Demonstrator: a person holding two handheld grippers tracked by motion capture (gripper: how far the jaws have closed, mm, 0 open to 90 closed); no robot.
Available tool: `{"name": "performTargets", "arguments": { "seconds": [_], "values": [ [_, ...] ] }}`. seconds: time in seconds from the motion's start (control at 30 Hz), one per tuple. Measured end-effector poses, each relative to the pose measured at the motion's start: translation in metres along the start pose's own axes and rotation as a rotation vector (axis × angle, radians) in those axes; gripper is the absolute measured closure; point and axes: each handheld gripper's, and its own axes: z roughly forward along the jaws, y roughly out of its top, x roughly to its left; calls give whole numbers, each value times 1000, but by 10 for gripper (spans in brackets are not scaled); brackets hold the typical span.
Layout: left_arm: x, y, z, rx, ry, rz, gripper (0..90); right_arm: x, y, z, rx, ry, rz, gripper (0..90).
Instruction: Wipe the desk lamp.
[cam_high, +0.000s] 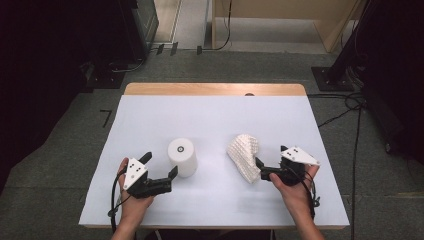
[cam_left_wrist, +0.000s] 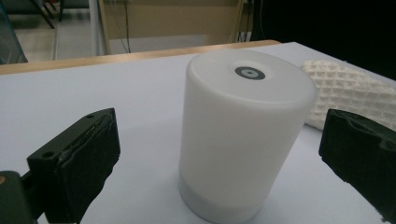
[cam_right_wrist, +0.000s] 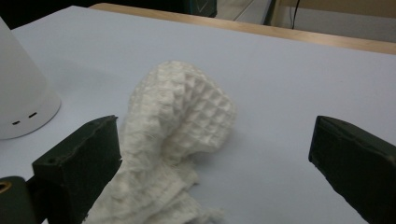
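Left tool (cam_high: 161, 166) spread wide, nothing pinched; white cylinder (cam_left_wrist: 245, 135) upright on the tabletop (cam_high: 210, 120) just ahead, between the jaws but clear of both pads. Dark ring mark (cam_left_wrist: 250, 73) on the cylinder's top, no readable writing; two small slots low on its side in the right gripper view. Right tool (cam_high: 258, 169) spread too, pinching nothing; crumpled white waffle cloth (cam_right_wrist: 177, 135) right in front, against its left jaw.

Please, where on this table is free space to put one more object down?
The far half of the white table, between its wooden edge and the white cylinder, is bare. The gap between the cylinder and the white waffle cloth is narrower. Near both grippers it is crowded.
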Motion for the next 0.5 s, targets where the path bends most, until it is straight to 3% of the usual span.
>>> {"name": "performTargets", "arguments": {
  "seconds": [0.33,0.5],
  "values": [
    [29,-11,-30,-35,66,-31,0,-41,-25,-25,-29,-61,62,40],
    [44,-25,-39,-35,98,-36,0,-55,-36,-31,-25,-105,53,40]
  ]
}}
